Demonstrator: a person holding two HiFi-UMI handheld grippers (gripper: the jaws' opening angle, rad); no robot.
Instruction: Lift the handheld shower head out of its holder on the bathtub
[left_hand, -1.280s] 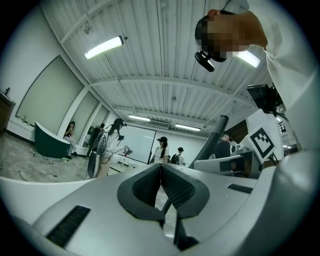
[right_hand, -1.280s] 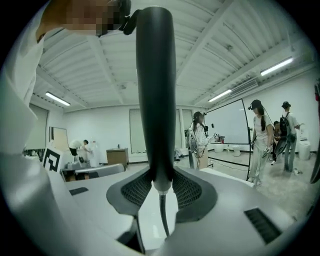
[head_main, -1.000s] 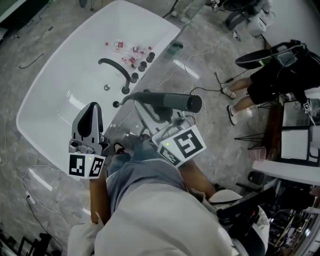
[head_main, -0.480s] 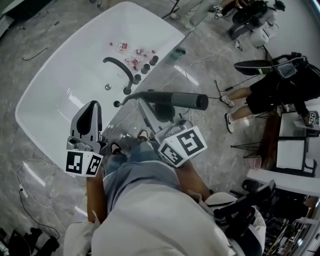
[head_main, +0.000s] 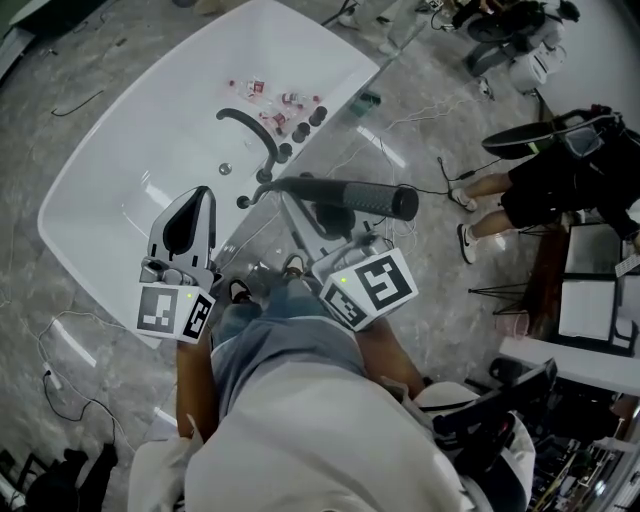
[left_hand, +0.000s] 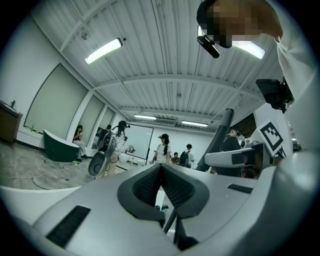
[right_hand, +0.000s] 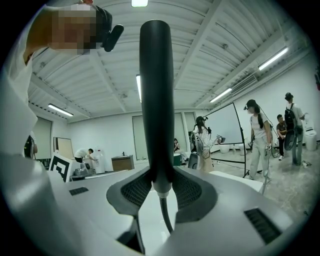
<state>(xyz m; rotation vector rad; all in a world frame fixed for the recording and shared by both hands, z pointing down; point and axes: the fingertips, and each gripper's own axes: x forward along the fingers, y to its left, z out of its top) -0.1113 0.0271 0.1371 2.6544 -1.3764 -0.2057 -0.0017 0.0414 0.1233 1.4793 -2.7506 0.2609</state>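
Head view, looking steeply down: a white bathtub (head_main: 110, 200) with a dark curved spout (head_main: 250, 125) is seen, and the dark handheld shower head (head_main: 350, 195) is held lying level above the tub's near rim, apparently already clear of its holder. The right gripper (head_main: 296, 205) is closed on the thin end of it, while the left gripper (head_main: 192, 205) is held beside it over the tub, touching nothing. The shower head is judged to be stiff, fairly light and smooth-sided, so a roll or slip between the pads is possible, and a drag from the hose is to be expected. A hold low on the handle, near the hose joint, seems the sensible place. What the head view hides is shown in the right gripper view: the ribbed pads of the right gripper (right_hand: 160, 190) pressed on the handle of the shower head (right_hand: 156, 90), with the hose (right_hand: 164, 215) trailing below. In the left gripper view the left gripper (left_hand: 161, 182) is shown with its jaws together and empty.
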